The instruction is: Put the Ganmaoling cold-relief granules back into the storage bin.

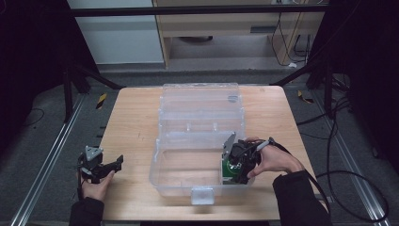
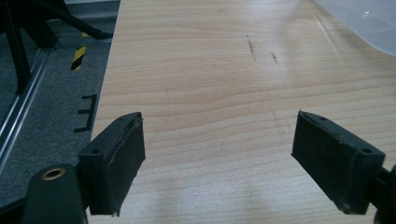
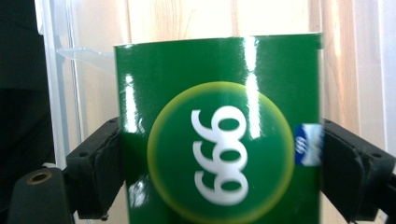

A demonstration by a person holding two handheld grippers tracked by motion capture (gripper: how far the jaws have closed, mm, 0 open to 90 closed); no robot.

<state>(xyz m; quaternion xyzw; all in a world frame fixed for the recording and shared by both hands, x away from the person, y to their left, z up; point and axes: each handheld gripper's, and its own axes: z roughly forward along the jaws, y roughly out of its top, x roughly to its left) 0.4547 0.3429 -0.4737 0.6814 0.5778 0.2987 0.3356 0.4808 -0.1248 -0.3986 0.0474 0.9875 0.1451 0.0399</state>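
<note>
Inside the clear bin (image 1: 188,141), right tool (image 1: 238,165) clamps glossy green box (image 3: 219,140).

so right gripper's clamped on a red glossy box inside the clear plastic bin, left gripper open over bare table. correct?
Wrong colour: the glossy box is green, with a yellow-ringed circle, as the right gripper view shows. The rest holds: the right gripper grips it inside the clear plastic bin, and the left gripper is open over the wooden table.
</note>
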